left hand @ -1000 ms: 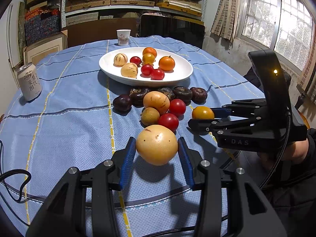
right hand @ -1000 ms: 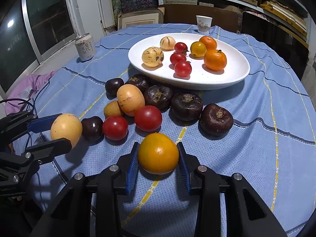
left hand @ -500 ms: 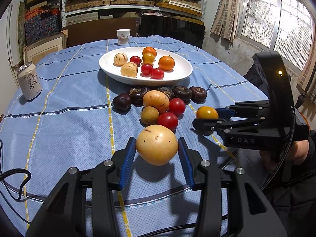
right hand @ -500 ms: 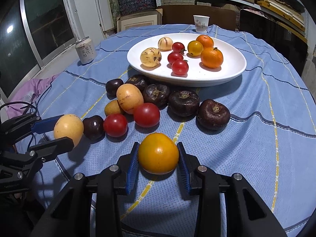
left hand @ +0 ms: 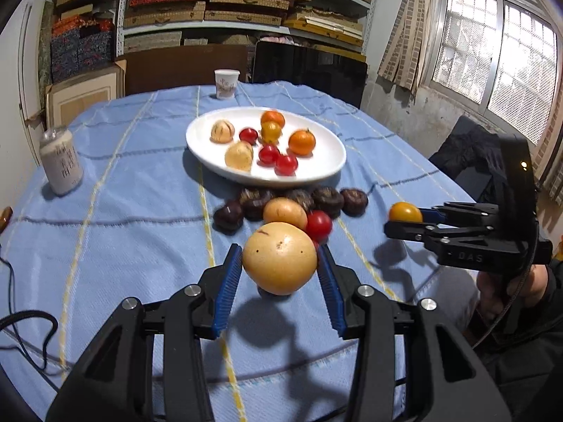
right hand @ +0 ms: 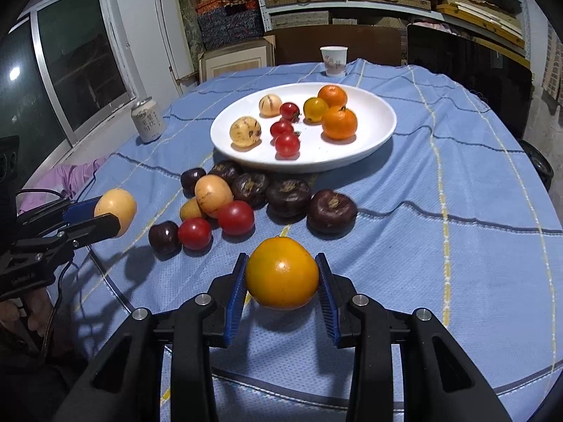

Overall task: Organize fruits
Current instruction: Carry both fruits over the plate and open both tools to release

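My left gripper (left hand: 279,268) is shut on a large pale yellow round fruit (left hand: 279,258), held above the blue cloth. My right gripper (right hand: 281,277) is shut on an orange-yellow tomato (right hand: 282,273), also lifted off the table. Each gripper shows in the other's view: the right gripper (left hand: 403,219) with the orange-yellow tomato (left hand: 405,212), the left gripper (right hand: 105,214) with the pale yellow fruit (right hand: 115,206). A white oval plate (right hand: 369,140) holds oranges, small red tomatoes and pale striped fruits. In front of the plate lies a cluster of loose fruit (right hand: 246,200).
The loose cluster has dark purple fruits (right hand: 331,211), red tomatoes (right hand: 235,217) and a tan fruit (right hand: 213,195). A drink can (right hand: 148,119) stands at the left, a paper cup (right hand: 333,60) beyond the plate. A cable (left hand: 31,337) lies by the near left edge.
Both grippers have risen with their fruits, which now hang clear of the cloth. The right gripper has also shifted away from the fruit cluster.
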